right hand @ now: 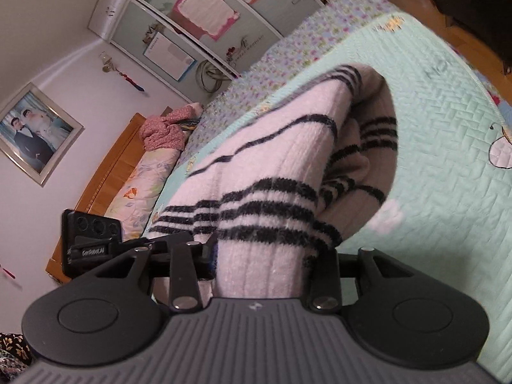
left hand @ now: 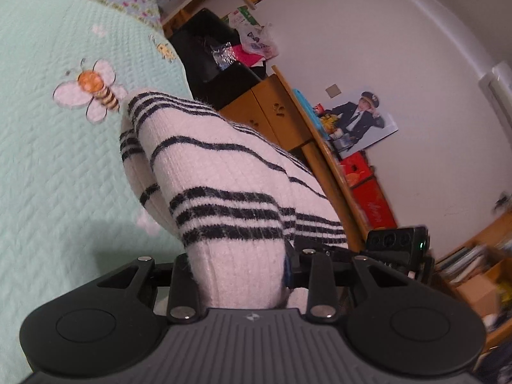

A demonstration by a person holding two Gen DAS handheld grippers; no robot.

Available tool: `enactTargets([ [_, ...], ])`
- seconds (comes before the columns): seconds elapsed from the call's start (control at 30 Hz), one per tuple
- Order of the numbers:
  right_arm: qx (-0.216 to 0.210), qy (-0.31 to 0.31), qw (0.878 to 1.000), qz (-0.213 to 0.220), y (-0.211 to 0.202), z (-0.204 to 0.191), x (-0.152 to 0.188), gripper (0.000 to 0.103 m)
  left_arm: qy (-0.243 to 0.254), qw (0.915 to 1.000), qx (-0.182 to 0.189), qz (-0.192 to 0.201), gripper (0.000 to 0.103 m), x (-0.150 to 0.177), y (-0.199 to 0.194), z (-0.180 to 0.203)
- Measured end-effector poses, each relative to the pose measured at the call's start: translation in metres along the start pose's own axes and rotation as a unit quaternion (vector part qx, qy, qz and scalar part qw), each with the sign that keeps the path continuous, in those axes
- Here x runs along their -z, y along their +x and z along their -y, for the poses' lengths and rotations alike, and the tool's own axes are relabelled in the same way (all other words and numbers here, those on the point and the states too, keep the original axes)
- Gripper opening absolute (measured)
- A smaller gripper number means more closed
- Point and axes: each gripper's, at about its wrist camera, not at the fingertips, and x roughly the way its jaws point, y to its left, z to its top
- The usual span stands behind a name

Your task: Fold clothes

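A white knitted sweater (left hand: pixel 220 172) with black stripes hangs lifted over the mint-green quilted bedspread (left hand: pixel 48 160). My left gripper (left hand: pixel 238 275) is shut on its ribbed hem, and the fabric hides the fingertips. In the right wrist view the same sweater (right hand: pixel 262 166) stretches away from my right gripper (right hand: pixel 259 272), which is shut on another part of the ribbed hem. The far end of the garment folds over and droops toward the bedspread (right hand: pixel 448 160). Each gripper's camera also catches the other gripper's black body at the frame edge.
A wooden cabinet (left hand: pixel 268 112) and a black chair (left hand: pixel 204 57) piled with bags stand past the bed's edge. A wooden headboard (right hand: pixel 105 172), pillows and a red cloth bundle (right hand: pixel 166 128) lie at the bed's far end. White walls carry pictures.
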Motion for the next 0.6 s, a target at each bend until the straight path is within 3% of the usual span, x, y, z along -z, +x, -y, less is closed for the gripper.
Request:
enactTargets([
  [0.03,-0.004,0.014,1.000,-0.007,0.010,0.022,-0.004,0.048,0.021,0.9993,-0.032,-0.006,0.039,0.005,0.015,-0.013],
  [0.07,-0.003,0.034,0.999,-0.015,0.023,0.045,-0.003,0.055,0.041,0.9969,-0.065,-0.015,0.048,0.009,0.032,-0.028],
  [0.1,0.033,0.055,0.998,-0.026,0.043,0.071,0.004,0.062,0.062,0.9929,-0.099,-0.025,0.053,0.014,0.050,-0.044],
  [0.17,0.105,0.098,0.989,-0.047,0.083,0.123,0.017,0.059,0.029,0.9779,-0.190,-0.083,0.059,0.024,0.087,-0.098],
  [0.2,0.112,0.118,0.986,-0.036,0.093,0.141,0.027,0.058,0.005,0.9824,-0.174,-0.068,0.060,0.027,0.089,-0.120],
  [0.23,0.066,0.130,0.989,0.013,0.088,0.150,0.033,0.058,-0.017,0.9884,-0.147,-0.035,0.063,0.027,0.081,-0.131],
  [0.4,0.025,0.152,0.985,0.073,0.071,0.163,0.048,0.056,-0.060,0.9901,-0.125,-0.022,0.066,0.025,0.070,-0.140],
  [0.5,0.056,0.153,0.981,0.101,0.051,0.152,0.052,0.059,-0.100,0.9857,-0.135,0.009,0.066,0.028,0.054,-0.137],
  [0.6,0.112,0.135,0.974,0.145,0.024,0.128,0.059,0.061,-0.085,0.9804,-0.173,0.044,0.066,0.029,0.025,-0.116],
])
